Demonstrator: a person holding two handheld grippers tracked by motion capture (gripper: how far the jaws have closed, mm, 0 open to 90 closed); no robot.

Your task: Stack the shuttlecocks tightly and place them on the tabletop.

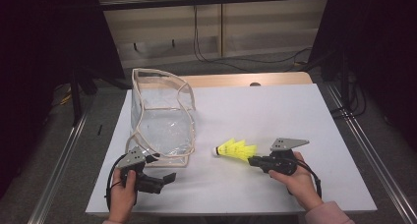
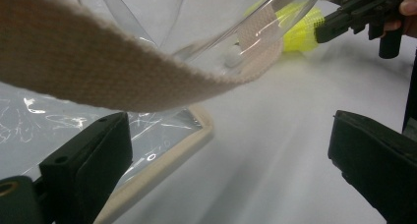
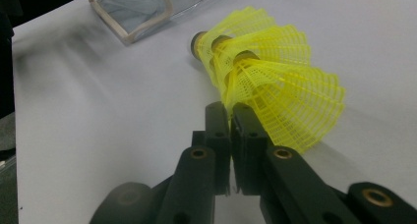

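Observation:
A nested stack of yellow mesh shuttlecocks [image 1: 237, 149] lies on its side on the white table [image 1: 275, 106], cork tips pointing left. My right gripper [image 1: 252, 160] is shut on the rim of the rearmost skirt; in the right gripper view the jaws [image 3: 231, 111] pinch the yellow mesh [image 3: 275, 71]. A clear plastic bag [image 1: 162, 116] with beige trim stands to the left. My left gripper [image 1: 169, 177] stands open by the bag's front corner. In the left gripper view [image 2: 228, 170] its jaws are wide apart, with the beige strap [image 2: 98, 62] hanging above them.
The bag's bottom edge [image 2: 162, 170] lies just ahead of the left jaw. A wooden strip [image 1: 246, 80] borders the table's far edge. Metal rails [image 1: 373, 155] run along both sides, and cables [image 1: 255, 62] lie on the floor behind.

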